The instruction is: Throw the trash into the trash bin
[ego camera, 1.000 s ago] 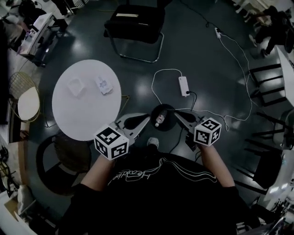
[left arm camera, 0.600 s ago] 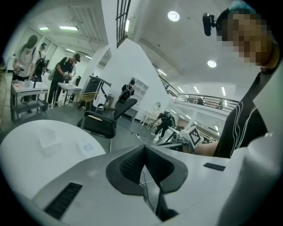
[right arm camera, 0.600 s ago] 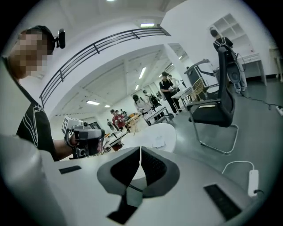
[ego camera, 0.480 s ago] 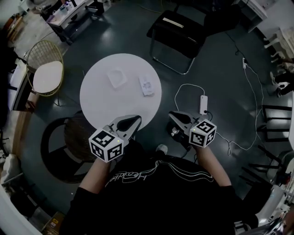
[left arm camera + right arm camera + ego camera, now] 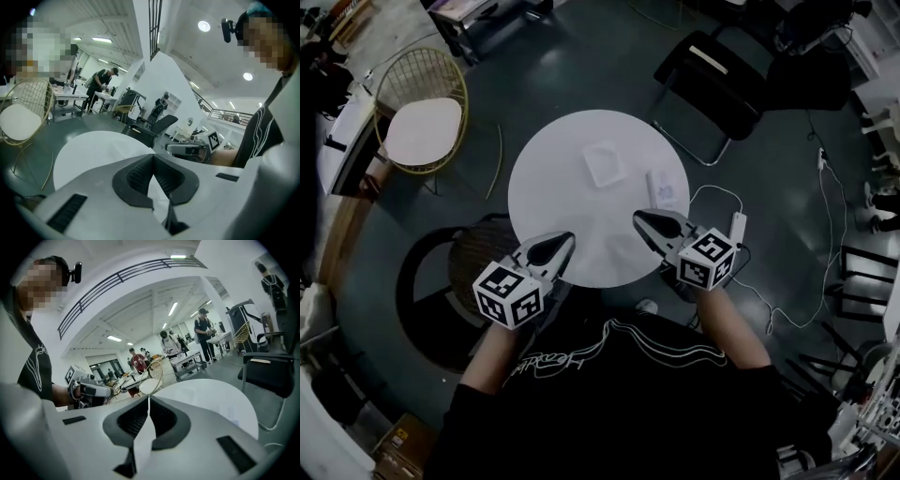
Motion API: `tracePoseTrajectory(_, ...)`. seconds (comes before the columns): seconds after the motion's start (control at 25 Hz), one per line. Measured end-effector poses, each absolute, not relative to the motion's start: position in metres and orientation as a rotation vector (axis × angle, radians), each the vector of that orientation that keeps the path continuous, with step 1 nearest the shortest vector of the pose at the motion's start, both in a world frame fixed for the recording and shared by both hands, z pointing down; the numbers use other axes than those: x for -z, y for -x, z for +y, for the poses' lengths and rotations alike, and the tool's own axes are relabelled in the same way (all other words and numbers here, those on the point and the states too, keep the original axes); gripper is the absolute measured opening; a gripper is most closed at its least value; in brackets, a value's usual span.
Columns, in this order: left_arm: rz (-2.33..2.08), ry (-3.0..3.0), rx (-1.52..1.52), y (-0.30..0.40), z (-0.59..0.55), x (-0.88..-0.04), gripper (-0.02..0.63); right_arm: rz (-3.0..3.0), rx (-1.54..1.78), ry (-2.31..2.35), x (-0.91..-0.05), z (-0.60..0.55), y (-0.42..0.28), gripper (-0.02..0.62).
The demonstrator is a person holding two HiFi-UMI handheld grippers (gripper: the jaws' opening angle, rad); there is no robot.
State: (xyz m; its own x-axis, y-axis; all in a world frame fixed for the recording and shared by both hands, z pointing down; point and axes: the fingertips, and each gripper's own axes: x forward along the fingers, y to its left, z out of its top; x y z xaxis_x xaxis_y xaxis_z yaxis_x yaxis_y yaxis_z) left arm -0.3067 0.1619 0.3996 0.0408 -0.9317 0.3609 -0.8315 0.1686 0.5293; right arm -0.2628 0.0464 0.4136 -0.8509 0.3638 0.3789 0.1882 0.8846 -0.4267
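Observation:
A round white table (image 5: 572, 202) fills the middle of the head view. Two pieces of trash lie on its far half: a crumpled clear wrapper (image 5: 605, 165) and a small printed packet (image 5: 663, 190). My left gripper (image 5: 569, 238) hangs over the table's near left edge, shut and empty. Over the near right edge is my right gripper (image 5: 637, 217), also shut with nothing held, a short way in front of the packet. In the left gripper view the shut jaws (image 5: 153, 156) point across the table (image 5: 93, 150). The right gripper view shows its shut jaws (image 5: 149, 398). No trash bin can be made out.
A wire chair with a white cushion (image 5: 422, 131) stands at the far left. A black chair (image 5: 712, 84) is behind the table on the right. A white power strip and cable (image 5: 738, 225) lie on the floor at right. A dark round stool (image 5: 478, 272) sits by the table's near left.
The view has swung from the floor, where a dark bin held a bottle, to the table. Both grippers, still shut, now hang over the table's near edge. The bin has left view.

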Motion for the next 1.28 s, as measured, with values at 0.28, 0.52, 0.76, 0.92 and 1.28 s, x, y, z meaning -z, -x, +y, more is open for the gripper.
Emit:
tracePoseTrajectory(0.28,-1.816,-1.54,0.274,0.36,0.206,-0.427,0.006,-2.579,-0.579,0.393,-0.424,0.064,0.334,0.037)
tracePoseTrajectory(0.52,-1.843,-1.453,0.313,0.395,0.246,-0.436,0.006,-2.54,-0.448,0.224,-0.457,0.063,0.372,0.037)
tracePoseTrajectory(0.76,-1.846,-1.383,0.357,0.402,0.253,-0.449,0.006,-2.485,-0.281,0.112,-0.492,0.047,0.389,0.148)
tracePoseTrajectory(0.92,-1.848,-1.372,0.367,0.409,0.265,-0.456,0.006,-2.406,-0.204,0.028,-0.521,0.046,0.398,0.15)
tracePoseTrajectory(1.28,-1.859,-1.35,0.353,0.412,0.275,-0.459,0.006,-2.22,-0.149,-0.057,-0.562,0.047,0.396,0.149)
